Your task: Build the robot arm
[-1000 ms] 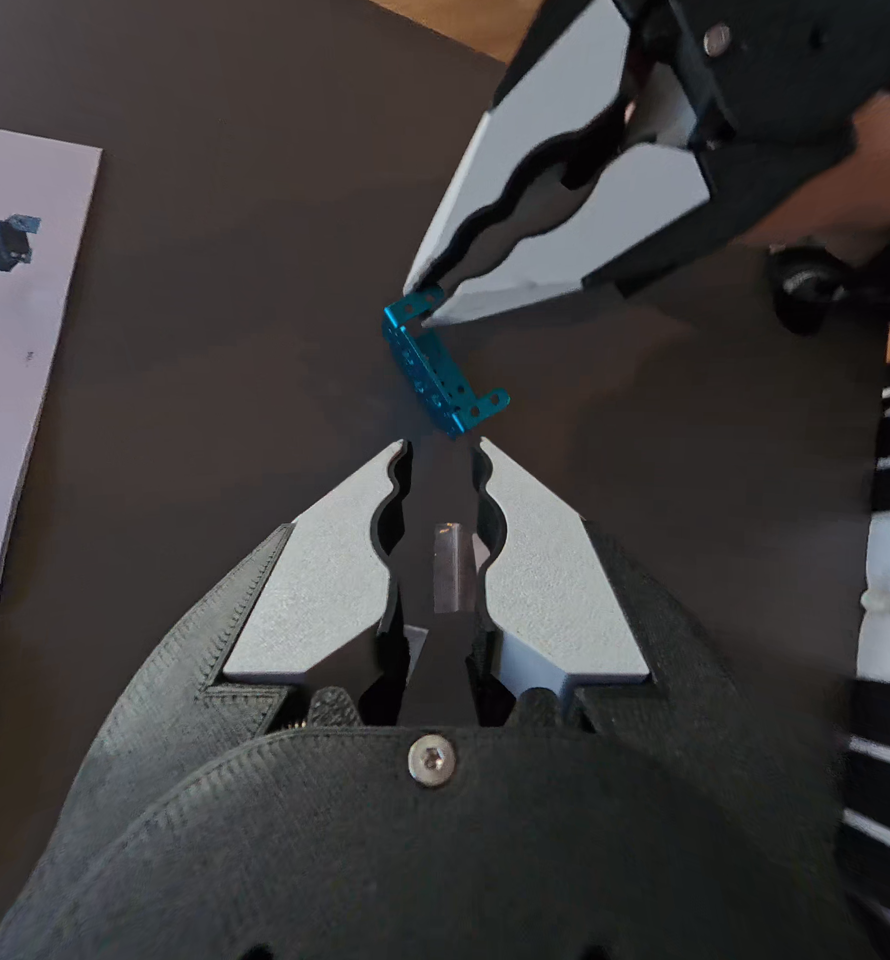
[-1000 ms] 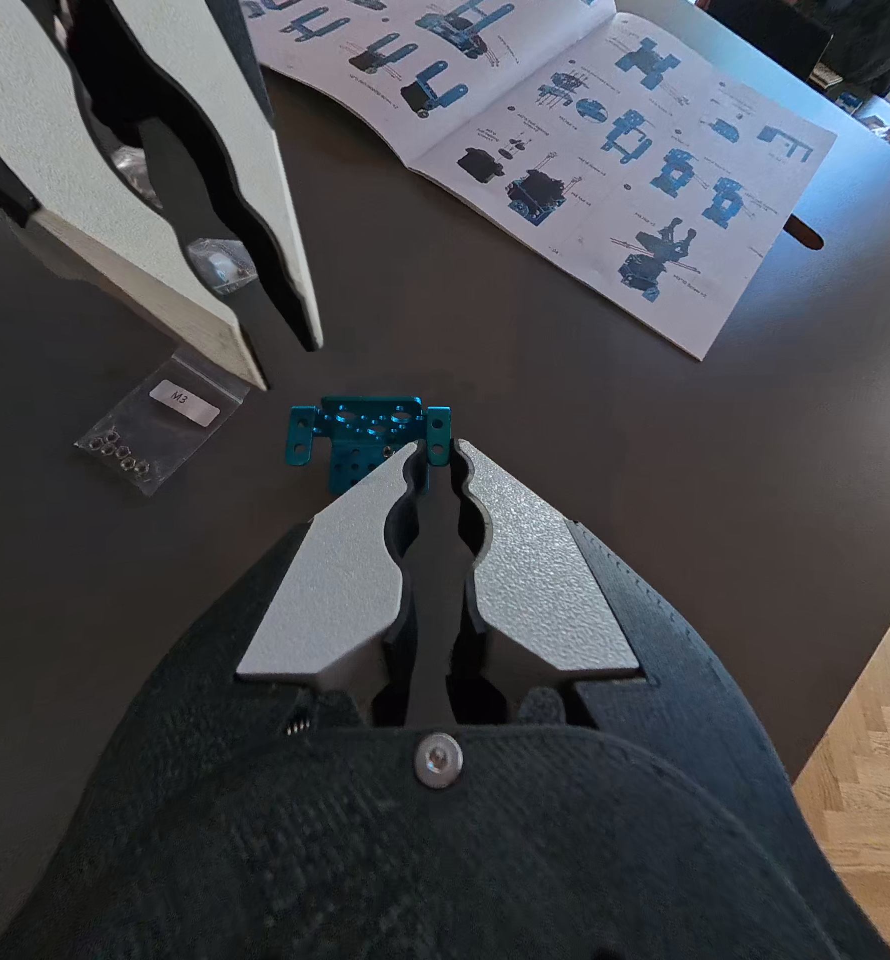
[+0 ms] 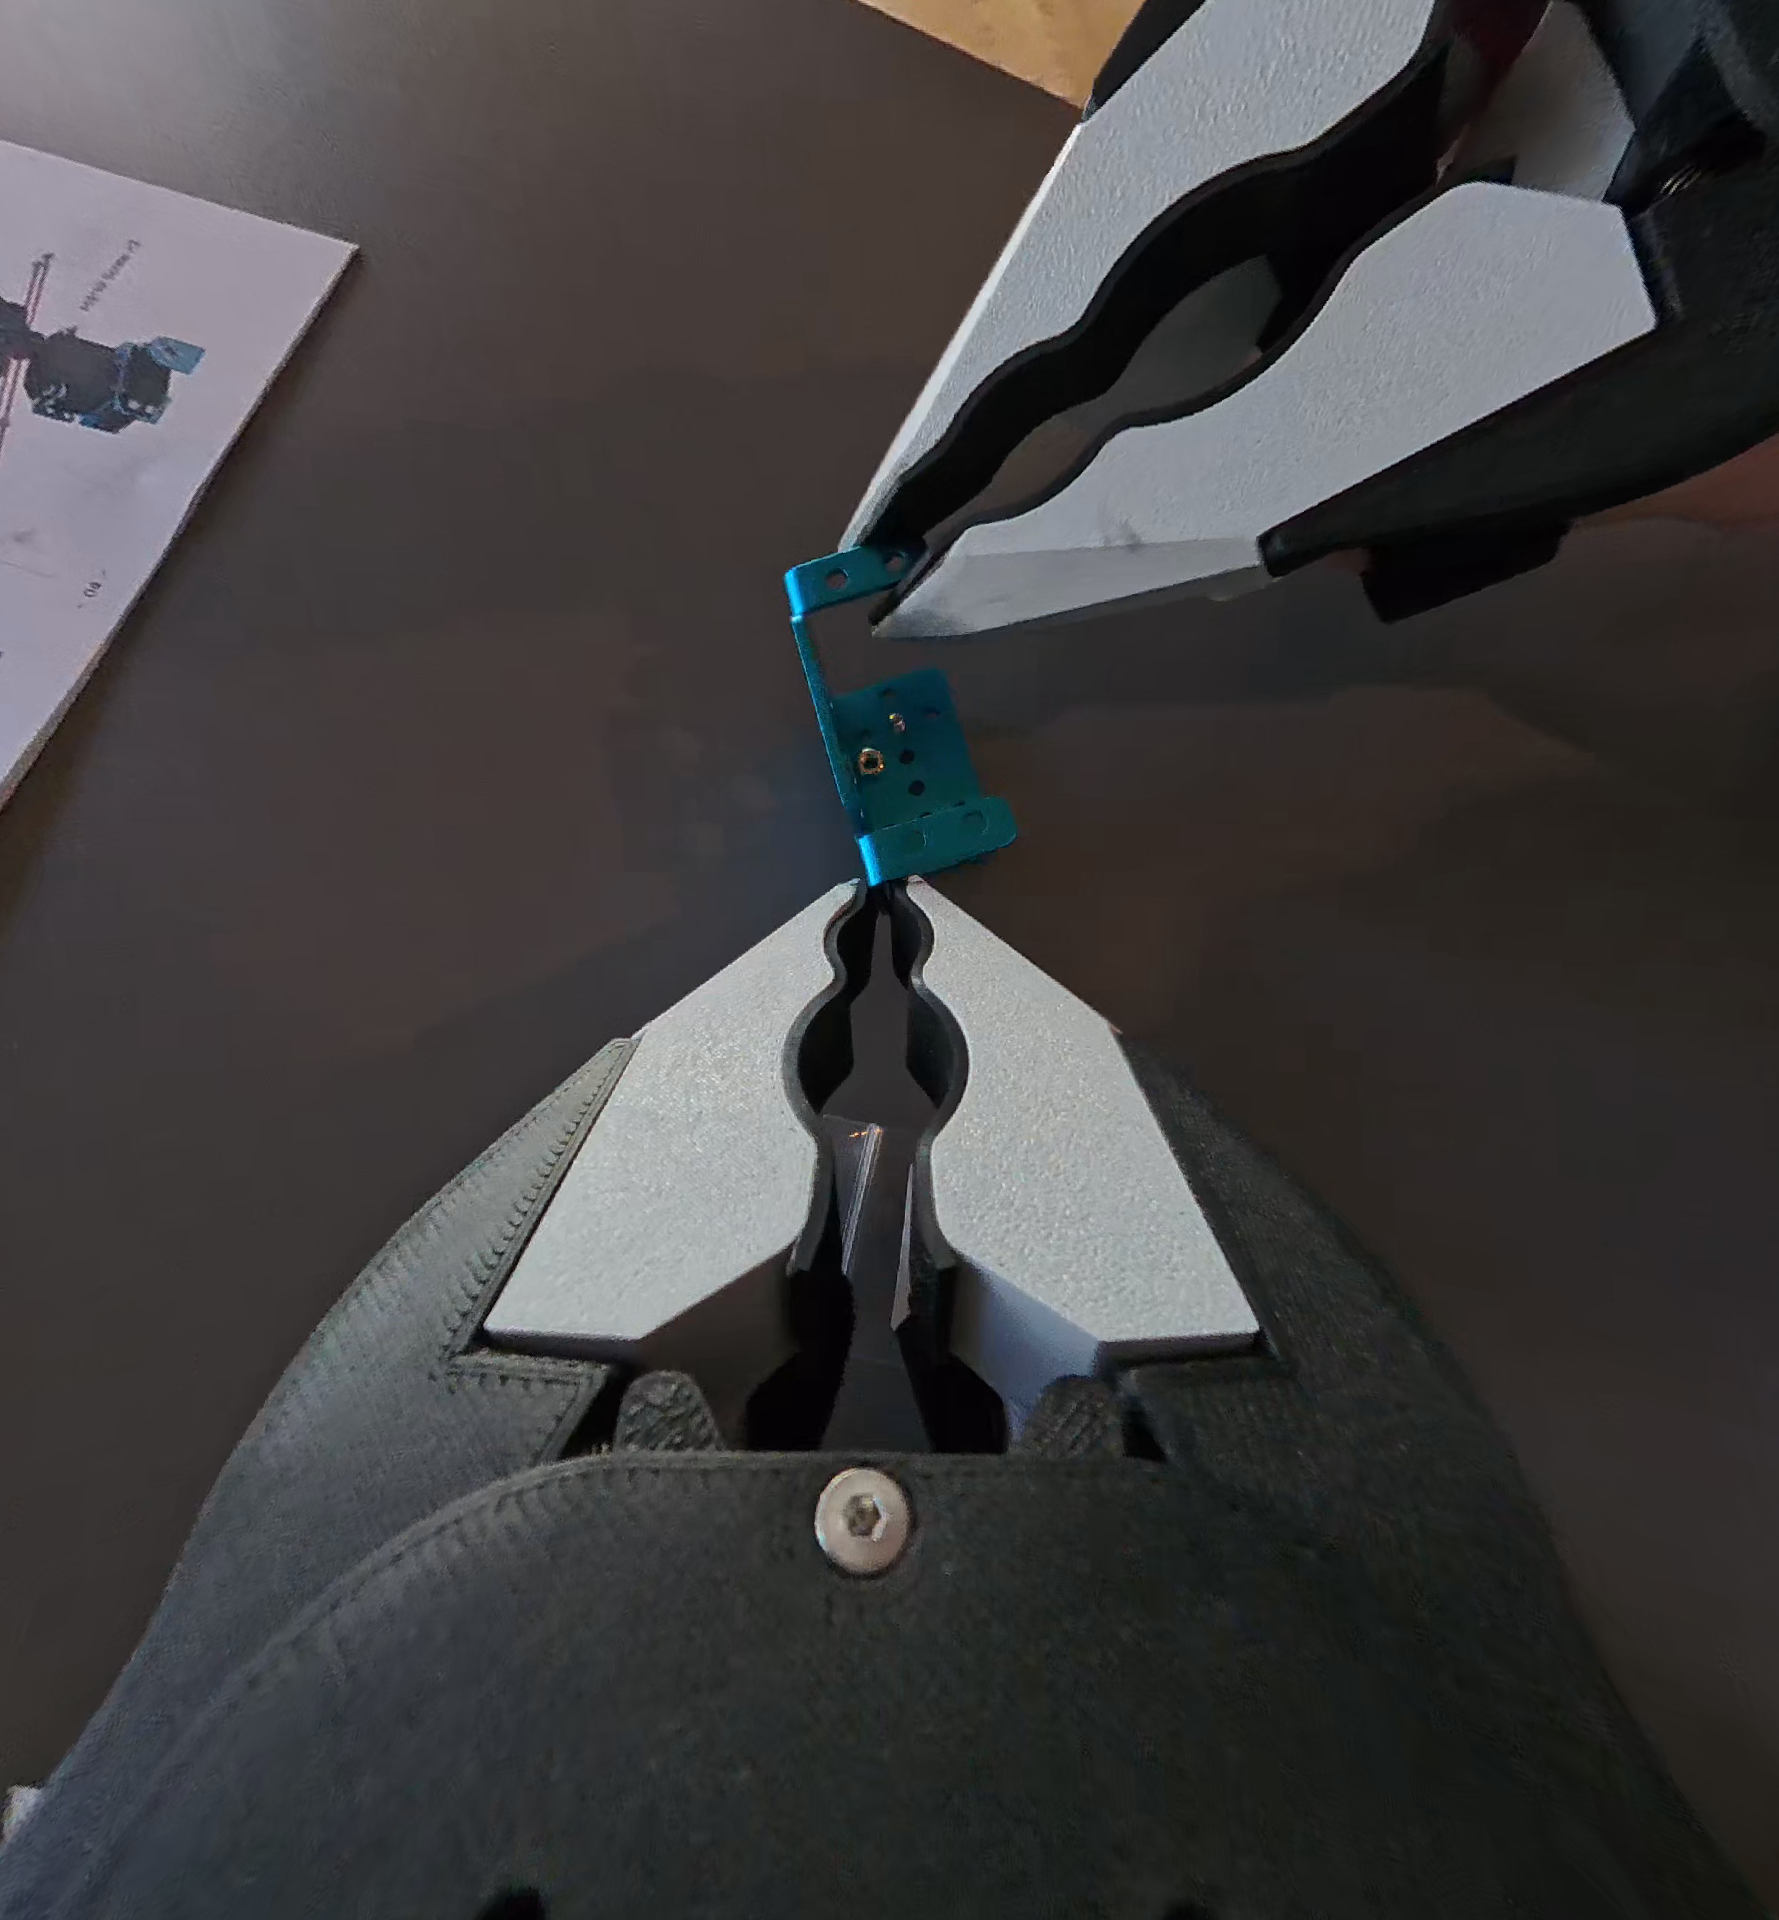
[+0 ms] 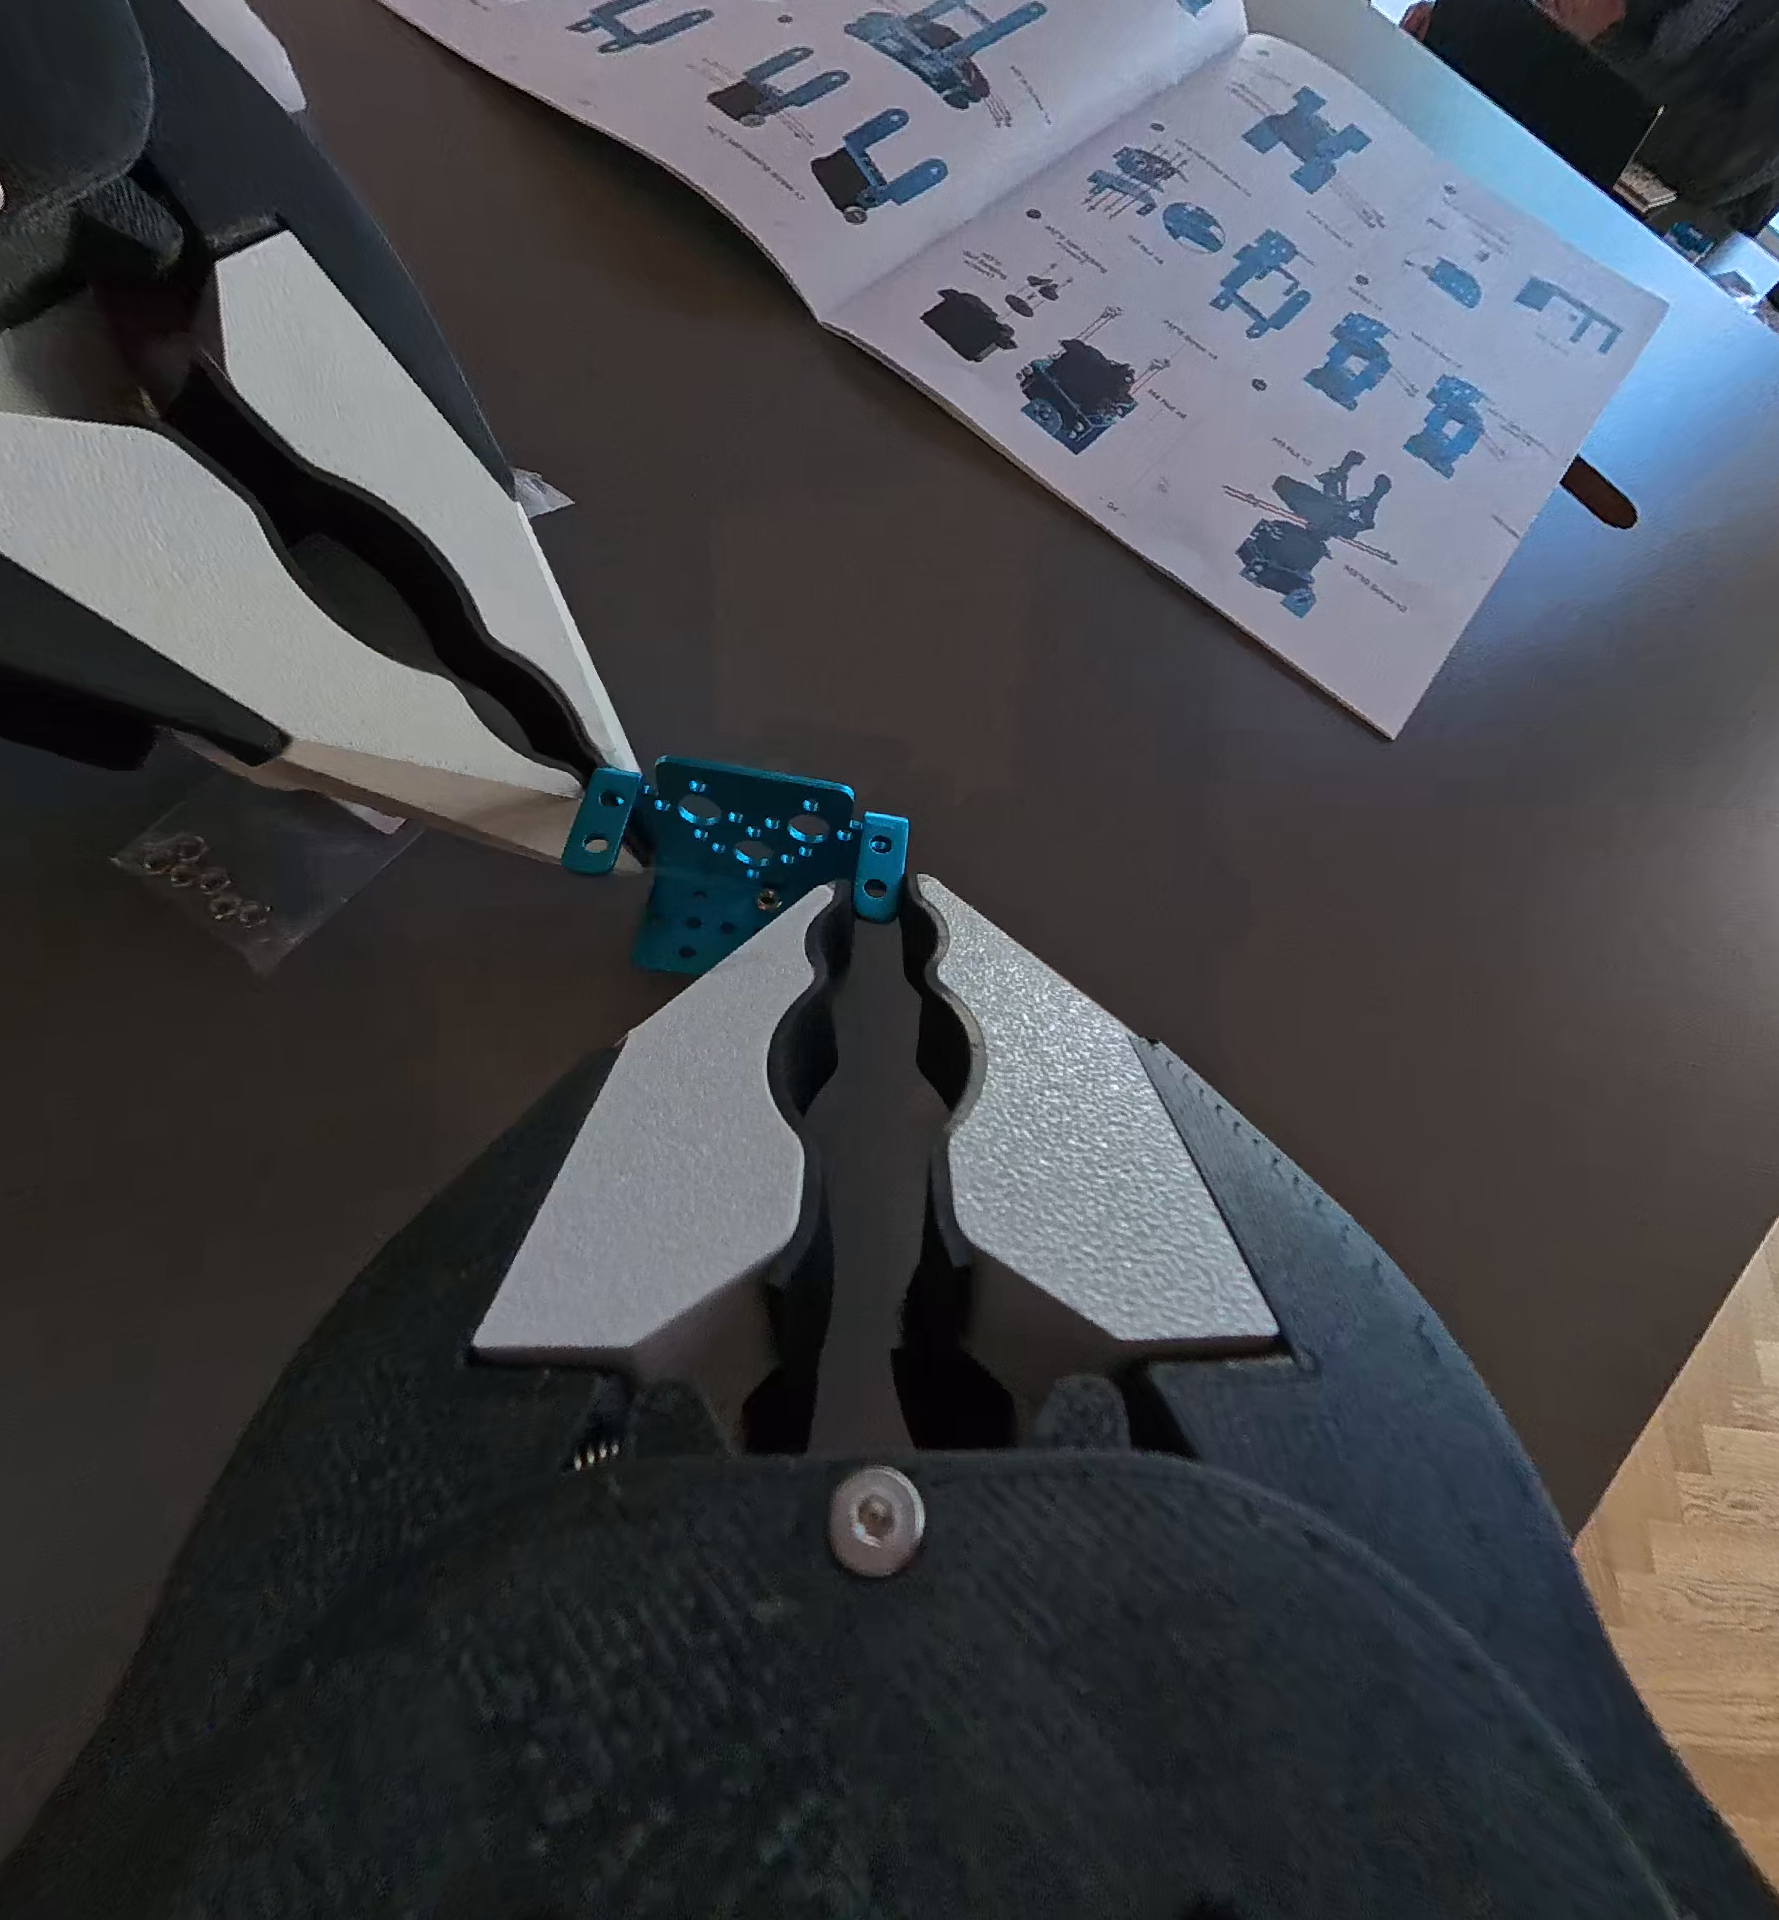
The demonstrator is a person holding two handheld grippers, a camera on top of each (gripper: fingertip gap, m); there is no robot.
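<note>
Left wrist view shows a blue perforated bracket (image 3: 900, 748) with two end tabs, clamped at one tab by the left hand-held gripper (image 3: 882, 891) and at the other by the right hand-held gripper (image 3: 890, 582), above the dark surface (image 3: 449, 831). Only the right wrist view shows the open booklet (image 4: 1228, 312) toward the surface's far edge and a clear bag of small hardware (image 4: 230, 883).

An open instruction booklet (image 4: 1124, 281) lies at the upper right on the dark worktop (image 4: 968, 675), a clear bag of small nuts (image 4: 230, 883) at the left, wood floor (image 4: 1737, 1507) lower right.

Blue bracket (image 3: 900, 764) pinched between left tool (image 3: 881, 891) and, seemingly, right tool (image 3: 890, 582)
</note>
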